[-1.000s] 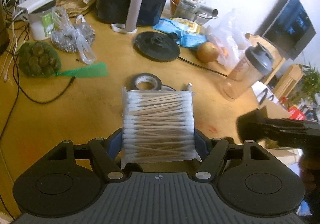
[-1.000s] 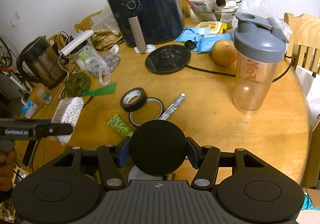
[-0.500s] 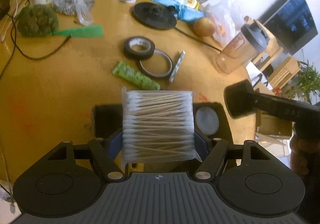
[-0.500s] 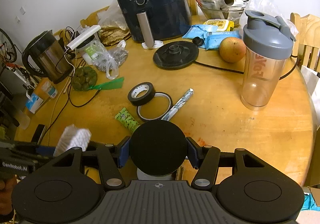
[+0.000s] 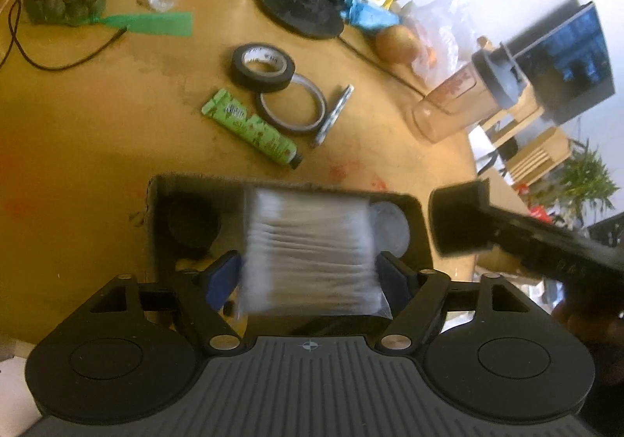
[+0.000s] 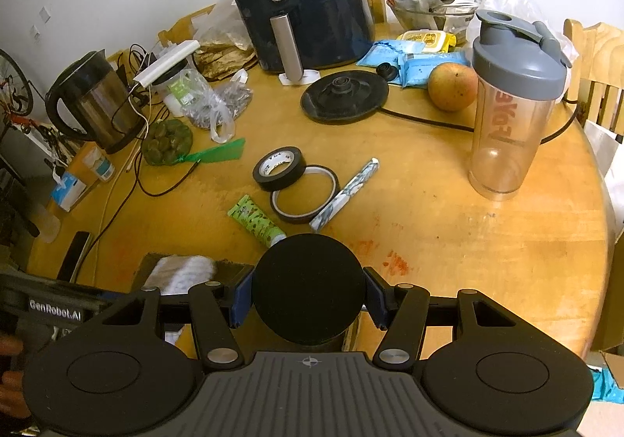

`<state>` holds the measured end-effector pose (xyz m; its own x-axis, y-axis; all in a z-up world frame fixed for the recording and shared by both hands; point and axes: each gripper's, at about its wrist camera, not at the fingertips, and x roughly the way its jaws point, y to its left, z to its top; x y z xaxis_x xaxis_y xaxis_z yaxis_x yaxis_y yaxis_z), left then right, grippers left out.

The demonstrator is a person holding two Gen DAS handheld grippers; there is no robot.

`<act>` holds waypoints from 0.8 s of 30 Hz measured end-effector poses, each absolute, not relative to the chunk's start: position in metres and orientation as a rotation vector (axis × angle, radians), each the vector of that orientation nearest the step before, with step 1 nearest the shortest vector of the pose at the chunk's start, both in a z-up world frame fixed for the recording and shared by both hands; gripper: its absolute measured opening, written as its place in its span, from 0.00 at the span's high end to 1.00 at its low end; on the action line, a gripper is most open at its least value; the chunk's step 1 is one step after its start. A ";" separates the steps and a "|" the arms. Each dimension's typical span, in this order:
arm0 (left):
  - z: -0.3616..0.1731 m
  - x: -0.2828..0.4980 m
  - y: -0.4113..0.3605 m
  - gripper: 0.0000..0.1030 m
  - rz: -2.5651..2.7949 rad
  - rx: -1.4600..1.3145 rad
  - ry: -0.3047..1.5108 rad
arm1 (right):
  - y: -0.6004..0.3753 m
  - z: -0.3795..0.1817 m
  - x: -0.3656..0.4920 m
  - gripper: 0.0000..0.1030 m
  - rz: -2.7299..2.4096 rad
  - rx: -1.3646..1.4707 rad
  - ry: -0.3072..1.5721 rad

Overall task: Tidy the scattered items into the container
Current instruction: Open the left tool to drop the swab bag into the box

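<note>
The jaws of the left gripper point(image 5: 308, 273) are opening, with the blurred pack of cotton swabs point(image 5: 312, 253) still between them; a gap shows at the left pad, so the pack reads as being let go rather than pinched. It hangs directly over the dark container point(image 5: 415, 210), which sits at the near edge of the worktop point(image 5: 97, 148) and already holds a black round item point(image 5: 193, 224) and a pale disc point(image 5: 390, 230). The jaws of the right gripper point(image 6: 308, 300) are clamped on a black round lid or tin point(image 6: 308, 286), held just beside the container; whether it is a lid or a closed tin cannot be told. The step in hand is judged to be the drop of the swab pack into the container. Several scattered items remain out on the worktop: a green tube point(image 5: 251, 127), a black tape roll point(image 5: 263, 66), a thin clear tape ring point(image 5: 292, 109) leaning on it, and a patterned pen-like stick point(image 5: 331, 115). The task is therefore judged partly done. The next move calls for the left jaws to spread clear of the pack and lift away without dragging its wrapper, after which the right gripper needs room over the container to place its round item; the two grippers stand close, so a clash is a risk.
</note>
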<state>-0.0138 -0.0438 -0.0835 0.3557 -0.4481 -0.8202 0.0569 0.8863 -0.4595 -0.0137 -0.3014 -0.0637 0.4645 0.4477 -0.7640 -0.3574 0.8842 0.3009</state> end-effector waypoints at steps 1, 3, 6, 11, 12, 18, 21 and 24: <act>-0.082 -0.015 -0.044 0.24 -0.337 -0.382 1.153 | -0.301 -0.064 -0.015 0.41 0.496 0.103 0.970; -0.078 -0.016 -0.044 0.19 -0.343 -0.375 1.131 | -0.301 -0.064 -0.018 0.41 0.499 0.104 0.974; -0.073 -0.018 -0.044 0.18 -0.334 -0.354 1.110 | -0.299 -0.064 -0.021 0.41 0.507 0.104 0.975; -0.066 -0.021 -0.041 0.18 -0.305 -0.322 1.073 | -0.295 -0.064 -0.026 0.41 0.520 0.102 0.975; -0.065 -0.022 -0.040 0.18 -0.297 -0.308 1.066 | -0.293 -0.063 -0.027 0.41 0.524 0.102 0.976; -0.061 -0.027 -0.034 0.18 -0.261 -0.261 1.044 | -0.284 -0.065 -0.032 0.41 0.553 0.094 0.988; -0.061 -0.030 -0.030 0.18 -0.246 -0.257 1.041 | -0.278 -0.067 -0.033 0.41 0.568 0.081 1.005; -0.060 -0.032 -0.027 0.18 -0.234 -0.262 1.038 | -0.272 -0.070 -0.034 0.41 0.587 0.064 1.020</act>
